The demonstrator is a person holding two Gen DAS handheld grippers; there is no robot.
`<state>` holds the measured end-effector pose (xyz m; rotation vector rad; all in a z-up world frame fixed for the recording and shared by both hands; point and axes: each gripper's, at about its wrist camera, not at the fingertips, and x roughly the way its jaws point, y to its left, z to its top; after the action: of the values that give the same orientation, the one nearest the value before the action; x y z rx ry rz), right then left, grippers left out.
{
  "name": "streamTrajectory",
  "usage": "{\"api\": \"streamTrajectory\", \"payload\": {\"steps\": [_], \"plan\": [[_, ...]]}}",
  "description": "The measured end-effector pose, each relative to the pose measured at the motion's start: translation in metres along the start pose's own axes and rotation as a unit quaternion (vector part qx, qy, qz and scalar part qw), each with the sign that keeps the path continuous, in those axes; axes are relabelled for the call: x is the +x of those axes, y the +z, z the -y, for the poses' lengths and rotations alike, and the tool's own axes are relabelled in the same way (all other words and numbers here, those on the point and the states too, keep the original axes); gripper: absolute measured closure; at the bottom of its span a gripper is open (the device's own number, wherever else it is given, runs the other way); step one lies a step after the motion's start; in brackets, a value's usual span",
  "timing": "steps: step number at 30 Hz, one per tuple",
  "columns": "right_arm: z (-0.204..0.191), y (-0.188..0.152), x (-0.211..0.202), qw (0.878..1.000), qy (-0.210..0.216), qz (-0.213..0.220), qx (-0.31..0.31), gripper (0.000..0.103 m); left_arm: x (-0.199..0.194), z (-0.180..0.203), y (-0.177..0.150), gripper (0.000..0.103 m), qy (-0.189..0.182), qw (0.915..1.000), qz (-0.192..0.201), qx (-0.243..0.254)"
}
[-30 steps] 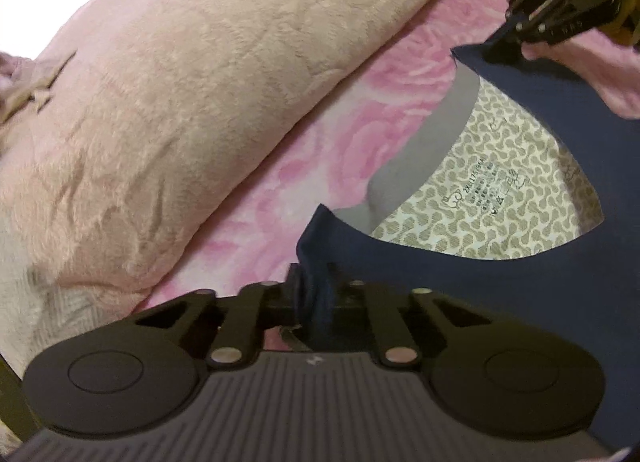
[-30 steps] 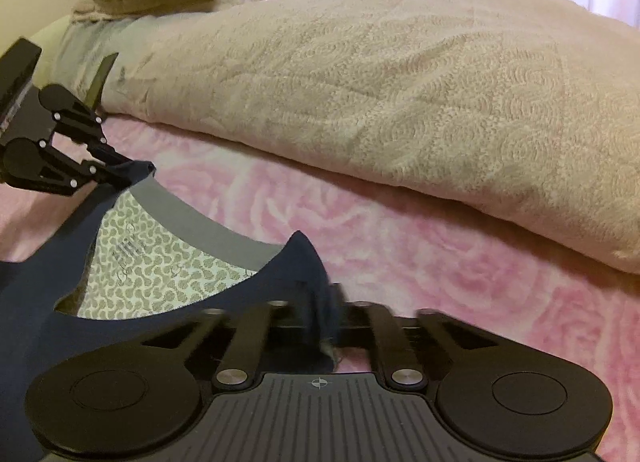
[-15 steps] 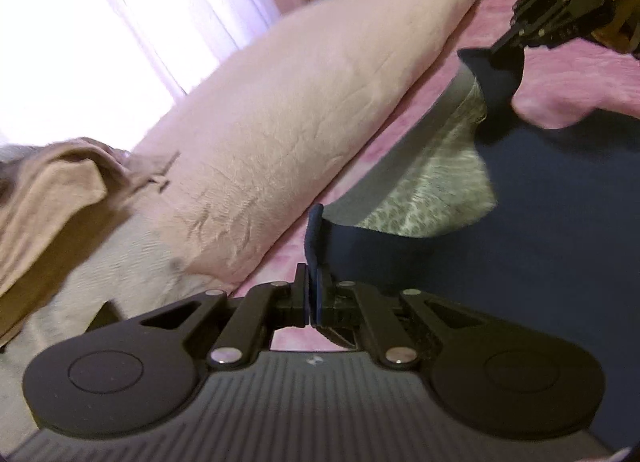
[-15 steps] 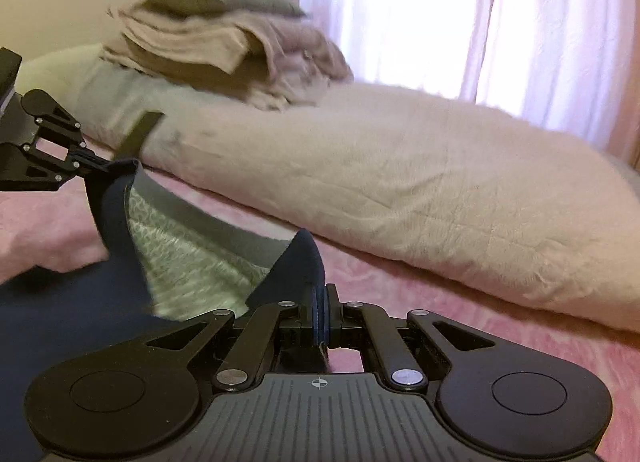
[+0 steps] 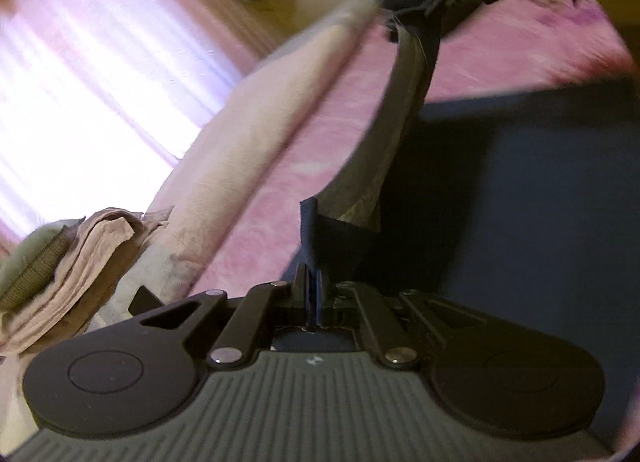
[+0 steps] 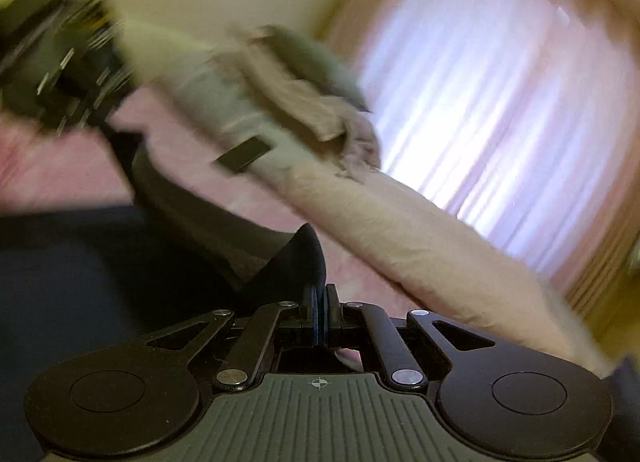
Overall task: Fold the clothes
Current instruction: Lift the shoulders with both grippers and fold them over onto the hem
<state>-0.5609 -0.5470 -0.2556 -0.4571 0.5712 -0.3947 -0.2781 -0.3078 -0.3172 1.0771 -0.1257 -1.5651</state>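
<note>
Navy cloth: the garment (image 5: 520,190) is hanging between the two tongs, its lower body draping down toward the pink bedspread (image 5: 500,50); judged, it is being held up by the shoulders so the fabric is pulling flat before a fold.
Neckline: the grey-lined collar (image 5: 400,102) is stretching in a taut band from one pinch point to the other, which suggests the two grips are sitting either side of the neck.
Left tongs (image 5: 310,294): pressed together and pinching a navy shoulder edge.
Right tongs (image 6: 320,318): pressed together and pinching the other navy edge; in the left view they are showing at the top (image 5: 424,8), gripping the far end of the collar.
Bedding: a long beige pillow (image 6: 400,230) is lying along the bed beside the curtain (image 6: 500,94), with a stack of folded cloths (image 5: 92,246) resting at its end, well apart from the garment.
Blur: both views are smearing, so fine detail is not readable.
</note>
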Motion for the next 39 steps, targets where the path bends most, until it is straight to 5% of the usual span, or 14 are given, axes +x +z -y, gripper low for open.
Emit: {"api": "streamTrajectory", "payload": {"steps": [8, 16, 25, 32, 39], "plan": [[-0.144, -0.061, -0.082, 0.998, 0.025, -0.045, -0.046, 0.103, -0.062, 0.121, -0.032, 0.102, -0.006, 0.9991, -0.035, 0.022], [-0.191, -0.09, -0.093, 0.989, 0.001, -0.05, -0.138, 0.103, -0.062, 0.176, -0.06, 0.102, 0.032, 0.9966, -0.043, 0.063], [-0.207, -0.117, -0.085, 0.982, 0.019, -0.086, -0.168, 0.102, -0.055, 0.191, -0.073, 0.099, 0.021, 0.9955, -0.068, 0.063], [-0.198, -0.121, -0.103, 0.987, 0.015, -0.116, -0.112, 0.102, -0.081, 0.188, -0.085, 0.097, 0.015, 0.9955, -0.089, 0.031], [-0.167, -0.098, -0.097, 0.992, 0.021, -0.11, 0.053, 0.102, -0.095, 0.159, -0.079, 0.097, 0.048, 0.9933, -0.087, -0.059]]}}
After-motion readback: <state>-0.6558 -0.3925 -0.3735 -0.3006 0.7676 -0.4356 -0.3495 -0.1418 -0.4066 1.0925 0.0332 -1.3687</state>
